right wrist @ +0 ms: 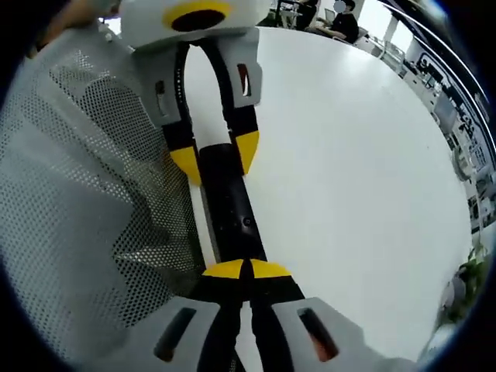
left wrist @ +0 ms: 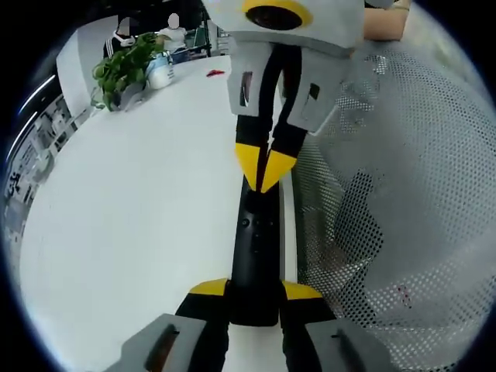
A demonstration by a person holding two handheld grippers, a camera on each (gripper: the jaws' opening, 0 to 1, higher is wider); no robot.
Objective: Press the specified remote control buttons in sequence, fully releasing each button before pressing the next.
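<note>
A long black remote control (left wrist: 256,248) lies lengthwise on the white table (left wrist: 132,209), next to a white perforated mesh surface. My left gripper (left wrist: 256,291) grips the remote's near end, one yellow-tipped jaw on each side. My right gripper (left wrist: 265,167) comes in from the top of the left gripper view, shut, its joined yellow tips touching the remote's top face near the far end. In the right gripper view my right gripper (right wrist: 246,270) is shut with its tips down on the remote (right wrist: 229,201). Beyond it, my left gripper (right wrist: 217,159) clamps the other end.
The perforated mesh surface (left wrist: 387,201) runs beside the remote and appears again as mesh (right wrist: 85,178) in the right gripper view. A potted plant (left wrist: 124,66), a white container (left wrist: 160,74) and a small red item (left wrist: 215,74) sit at the table's far end. People sit in the background.
</note>
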